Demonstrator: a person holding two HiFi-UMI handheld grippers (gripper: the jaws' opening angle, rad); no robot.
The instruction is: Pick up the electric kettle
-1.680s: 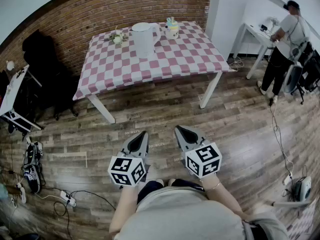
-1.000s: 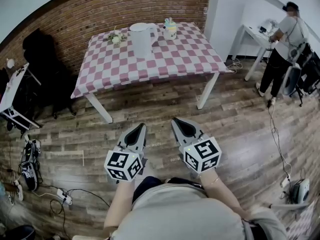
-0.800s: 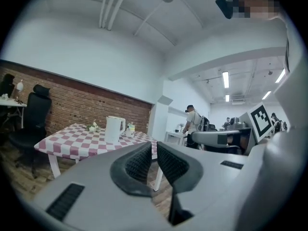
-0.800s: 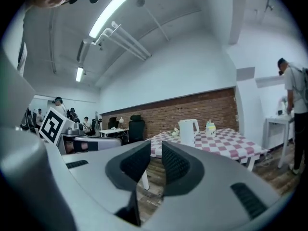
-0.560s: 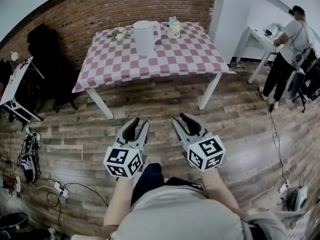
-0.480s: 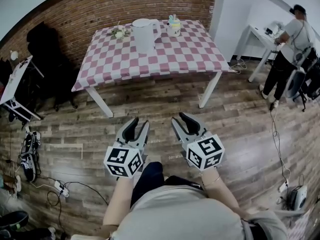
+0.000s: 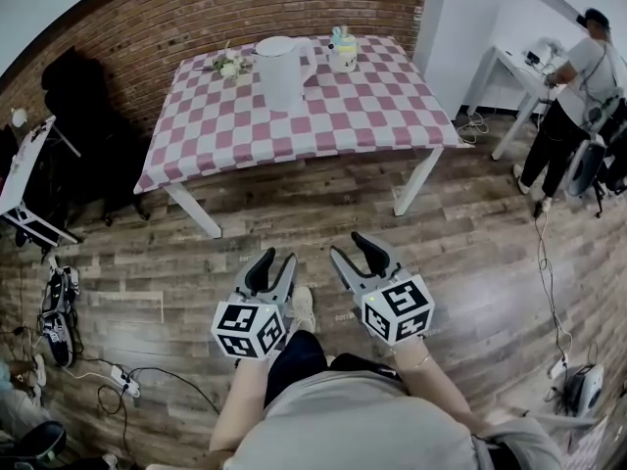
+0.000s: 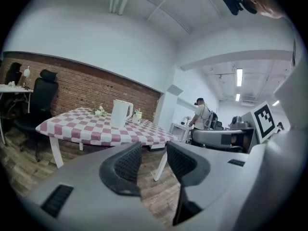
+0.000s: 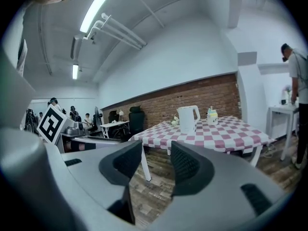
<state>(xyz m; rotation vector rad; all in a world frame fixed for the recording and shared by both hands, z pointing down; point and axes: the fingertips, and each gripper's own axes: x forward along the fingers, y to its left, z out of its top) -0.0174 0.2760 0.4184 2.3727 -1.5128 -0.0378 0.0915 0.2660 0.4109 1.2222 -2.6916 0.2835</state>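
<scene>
Left gripper point(image 7: 274, 262) and right gripper point(image 7: 351, 250) sit low in front of me over the wood floor point(image 7: 470, 243). Both sets of fingers have just been opening: left narrow, right wider, nothing between either. Electric kettle point(image 7: 279, 71) stands upright on the far part of the checked counter point(image 7: 362, 116), well apart from both, flowers point(image 7: 229, 65) just left of it, cup point(image 7: 342, 55) right

One kettle point(image 7: 279, 71), one cup point(image 7: 342, 57), one checked table point(image 7: 353, 116)
</scene>
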